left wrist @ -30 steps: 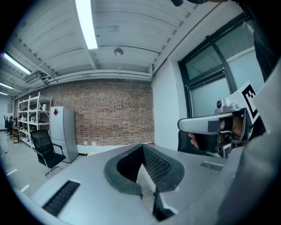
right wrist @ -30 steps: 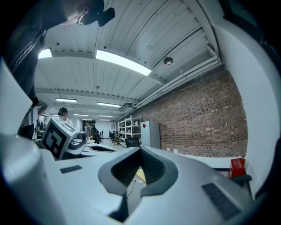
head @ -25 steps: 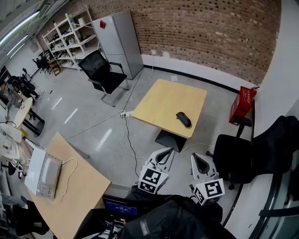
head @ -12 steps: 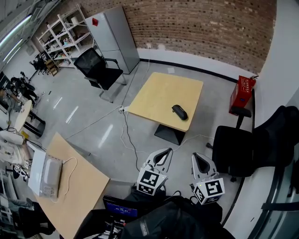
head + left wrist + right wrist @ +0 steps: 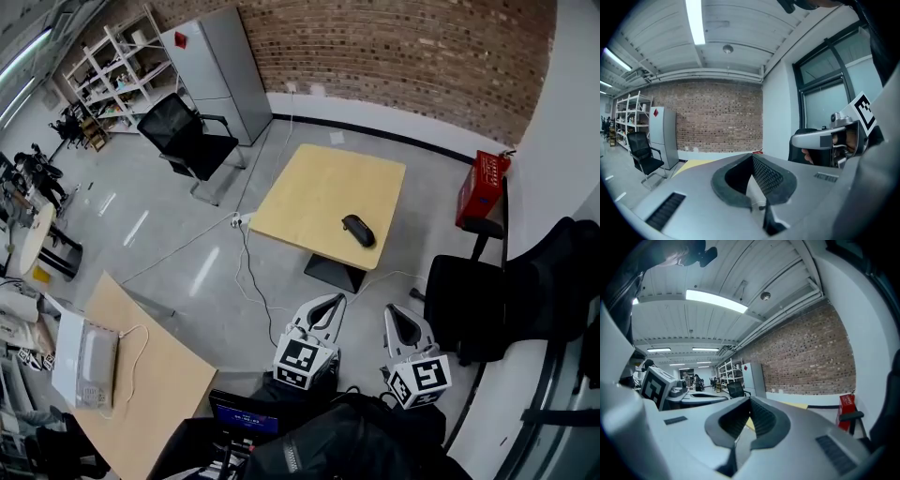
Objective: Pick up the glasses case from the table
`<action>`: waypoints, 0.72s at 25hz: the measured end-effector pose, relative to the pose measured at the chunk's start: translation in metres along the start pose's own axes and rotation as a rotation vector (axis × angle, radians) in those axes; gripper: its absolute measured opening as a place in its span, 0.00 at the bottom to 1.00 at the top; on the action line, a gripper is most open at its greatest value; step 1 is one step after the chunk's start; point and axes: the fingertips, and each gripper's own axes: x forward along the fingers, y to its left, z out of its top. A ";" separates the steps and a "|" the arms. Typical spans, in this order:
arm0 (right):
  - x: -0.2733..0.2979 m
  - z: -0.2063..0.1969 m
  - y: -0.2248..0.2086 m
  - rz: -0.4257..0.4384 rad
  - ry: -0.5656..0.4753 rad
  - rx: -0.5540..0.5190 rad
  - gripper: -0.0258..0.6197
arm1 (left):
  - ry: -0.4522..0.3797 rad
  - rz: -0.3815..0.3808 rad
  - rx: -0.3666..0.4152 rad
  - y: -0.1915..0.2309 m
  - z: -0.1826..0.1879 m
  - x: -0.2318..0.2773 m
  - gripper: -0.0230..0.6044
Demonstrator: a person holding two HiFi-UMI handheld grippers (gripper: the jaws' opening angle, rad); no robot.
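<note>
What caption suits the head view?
Shut and empty, left claw and right claw hover short of the wooden table; the dark glasses case lies near its near-right corner.

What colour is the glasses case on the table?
The glasses case is black; head view shows it best.

The glasses case lies on the table — chair beyond, left.

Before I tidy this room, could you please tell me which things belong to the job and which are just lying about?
Job: glasses case, square wooden table, left tongs, right tongs.
Lying about: black office chair, grey cabinet, red box, shelving rack.
</note>
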 end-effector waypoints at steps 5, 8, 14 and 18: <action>0.042 0.019 -0.008 -0.012 -0.015 -0.016 0.05 | -0.029 -0.029 -0.008 0.035 0.014 0.028 0.04; 0.069 0.024 -0.007 -0.004 -0.008 -0.031 0.05 | -0.032 -0.038 -0.014 0.059 0.018 0.042 0.04; 0.116 0.027 -0.008 0.007 0.030 -0.059 0.05 | -0.018 -0.071 -0.035 0.095 0.018 0.067 0.04; 0.142 0.028 -0.013 -0.006 0.045 -0.066 0.05 | -0.003 -0.104 -0.051 0.115 0.015 0.082 0.04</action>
